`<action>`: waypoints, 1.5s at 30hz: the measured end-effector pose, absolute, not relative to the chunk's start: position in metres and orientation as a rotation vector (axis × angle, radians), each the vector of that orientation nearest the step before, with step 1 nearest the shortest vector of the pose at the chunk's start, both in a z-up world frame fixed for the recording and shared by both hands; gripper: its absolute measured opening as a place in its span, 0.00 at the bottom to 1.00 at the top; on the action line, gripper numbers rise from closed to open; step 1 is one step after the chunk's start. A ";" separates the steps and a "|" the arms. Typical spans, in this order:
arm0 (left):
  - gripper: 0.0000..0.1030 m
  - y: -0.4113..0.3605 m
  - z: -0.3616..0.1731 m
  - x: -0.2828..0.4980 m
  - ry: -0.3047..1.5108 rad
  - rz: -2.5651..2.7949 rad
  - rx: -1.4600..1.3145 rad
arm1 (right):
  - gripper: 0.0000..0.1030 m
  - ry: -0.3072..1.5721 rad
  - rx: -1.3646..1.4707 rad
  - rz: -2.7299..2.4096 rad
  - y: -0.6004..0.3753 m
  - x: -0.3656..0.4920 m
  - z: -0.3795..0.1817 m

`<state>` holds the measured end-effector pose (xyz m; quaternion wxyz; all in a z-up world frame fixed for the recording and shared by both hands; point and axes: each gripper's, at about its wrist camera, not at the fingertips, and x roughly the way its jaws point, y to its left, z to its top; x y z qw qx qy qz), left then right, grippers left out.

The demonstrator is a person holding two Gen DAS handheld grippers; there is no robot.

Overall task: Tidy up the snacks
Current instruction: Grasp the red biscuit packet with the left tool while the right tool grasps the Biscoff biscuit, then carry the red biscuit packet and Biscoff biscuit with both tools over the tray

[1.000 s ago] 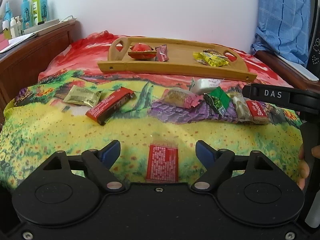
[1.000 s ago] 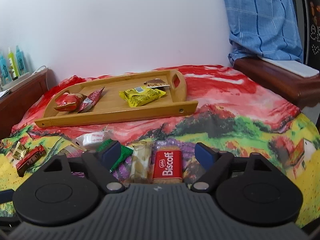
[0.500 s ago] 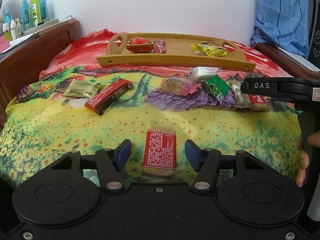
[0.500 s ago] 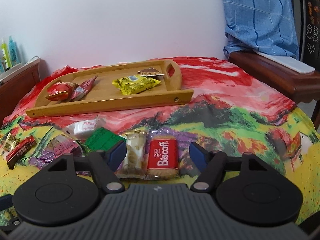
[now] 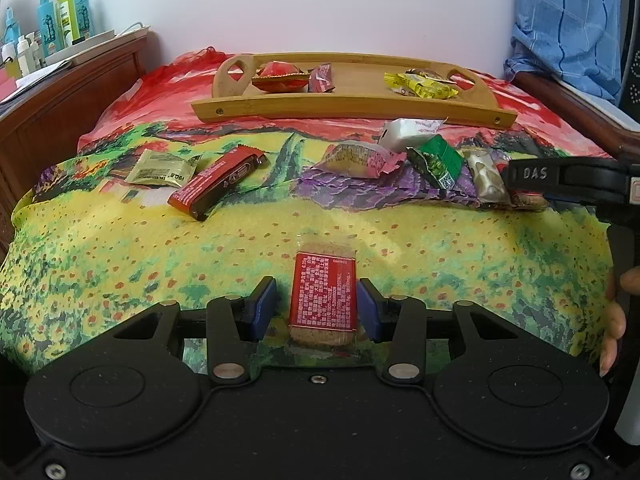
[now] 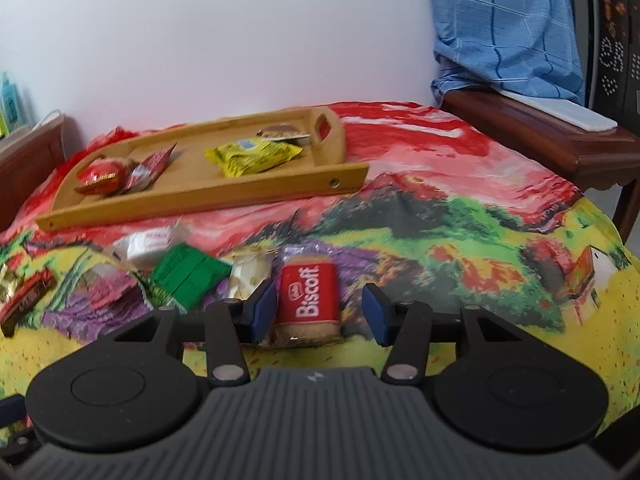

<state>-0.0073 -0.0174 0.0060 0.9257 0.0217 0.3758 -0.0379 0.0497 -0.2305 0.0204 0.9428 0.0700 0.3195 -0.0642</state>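
Closing both grippers at once, each on its own biscuit pkt, both pkts lying flat on the printed cloth, well short of the bamboo tray.

L gripper: fingers having just been narrowing, now bracketing the red biscuit pkt, text side up. R-hand pad looking to be at the pkt edge, L-hand pad showing a sliver of cloth between. Not clamping yet, so narrow but not holding.

R gripper: also having just been narrowing, straddling the Biscoff pkt, logo up. Near pad sitting against or just beside the pkt's L edge, far pad apart from it w/ a clear gap. Again narrow, nothing gripped.

Meaning for the task, as a judgement: moving from lining up to grasping; needing a bit more squeeze before lifting either pkt toward the tray, which is already carrying a yellow pkt, a red sweet and others.

Watching for: cream-wrapped snack lying just beside the Biscoff pkt, close to the R gripper's near finger, so risking getting nudged or pinched along. Green pkt and other loose snacks waiting on the cloth, so lots left to sort.
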 end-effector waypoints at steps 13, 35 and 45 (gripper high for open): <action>0.31 -0.021 0.006 -0.010 0.746 -0.069 0.072 | 0.40 0.628 0.096 -0.136 -0.220 0.052 0.015; 0.31 -0.013 0.028 -0.003 0.713 -0.057 -0.007 | 0.37 0.577 0.113 -0.111 -0.221 0.045 0.026; 0.31 -0.010 0.043 0.009 0.676 -0.053 -0.035 | 0.37 0.567 0.134 -0.095 -0.223 0.044 0.031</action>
